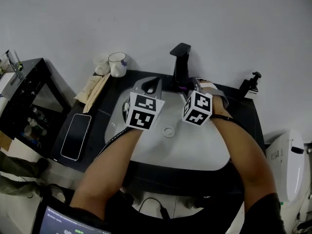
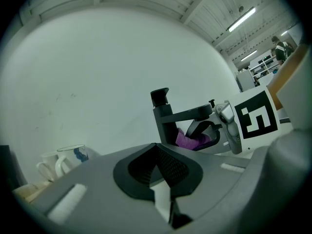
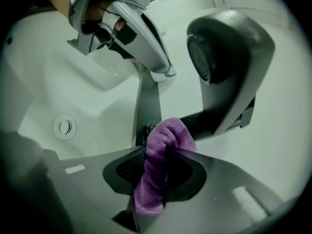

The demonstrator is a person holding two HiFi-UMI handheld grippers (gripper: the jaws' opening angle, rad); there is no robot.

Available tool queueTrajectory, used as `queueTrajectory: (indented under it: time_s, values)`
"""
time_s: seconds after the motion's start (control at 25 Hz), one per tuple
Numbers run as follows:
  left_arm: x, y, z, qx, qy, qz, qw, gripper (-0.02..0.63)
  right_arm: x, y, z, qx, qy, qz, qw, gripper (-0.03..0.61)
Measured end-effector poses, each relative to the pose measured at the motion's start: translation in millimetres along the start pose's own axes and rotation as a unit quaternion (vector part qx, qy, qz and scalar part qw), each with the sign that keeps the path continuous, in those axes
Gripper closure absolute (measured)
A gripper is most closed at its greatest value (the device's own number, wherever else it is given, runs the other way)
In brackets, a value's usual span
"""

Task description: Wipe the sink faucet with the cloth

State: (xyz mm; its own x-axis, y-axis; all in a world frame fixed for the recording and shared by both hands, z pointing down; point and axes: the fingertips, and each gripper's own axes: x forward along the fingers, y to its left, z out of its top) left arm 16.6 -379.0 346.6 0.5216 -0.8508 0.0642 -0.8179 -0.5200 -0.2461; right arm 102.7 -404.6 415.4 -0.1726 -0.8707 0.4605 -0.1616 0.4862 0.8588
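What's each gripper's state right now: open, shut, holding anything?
Left gripper: shut, nothing between its jaws.
Right gripper: shut on the purple cloth, right by the faucet.

1. Soft, even light is falling from overhead in the head view; the wall (image 1: 146, 18) is reading pale grey, without glare.
2. The white sink basin (image 1: 195, 147) is glowing as the brightest area, with only faint shadows lying in it; the lower edge of the frame is sinking into dimness.
3. In the left gripper view, ceiling light strips (image 2: 242, 19) are shining at upper right, and black corners are framing a strongly bulging fisheye circle.
4. The nearest foreground in both gripper views is blurring softly.
5. In the right gripper view, the purple cloth (image 3: 163, 145) is showing crisp texture, and the faucet (image 3: 234, 43) is bending with the edge distortion.
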Motion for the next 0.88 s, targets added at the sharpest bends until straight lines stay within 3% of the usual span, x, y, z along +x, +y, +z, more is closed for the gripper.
queueTrajectory:
  time_s: [0.2, 0.36, 0.52, 0.6, 0.72, 0.88]
  values:
    - [0, 0, -1, 0.001, 0.002, 0.0, 1.0, 0.597, -5, 6, 2, -0.005, -0.005, 0.005, 1.0, 0.477]
    - [0, 1, 0, 0.002, -0.001, 0.002, 1.0, 0.597, -16, 17, 10, -0.049, -0.013, -0.004, 0.999, 0.476]
    - [-1, 3, -1, 0.006, 0.001, 0.007, 1.0, 0.595, -35, 25, 31, -0.025, -0.045, -0.007, 0.999, 0.476]
    - [-1, 5, -2, 0.009, 0.002, 0.011, 0.9999, 0.595, -44, 29, 41, -0.003, -0.057, -0.006, 0.998, 0.476]
    - [-3, 12, 0, 0.003, -0.001, 0.026, 0.9997, 0.595, -51, 30, 53, 0.079, -0.07, -0.005, 0.994, 0.476]
    - [-13, 31, 7, -0.012, -0.018, 0.063, 0.9978, 0.595, -52, 28, 65, 0.195, -0.072, -0.021, 0.978, 0.477]
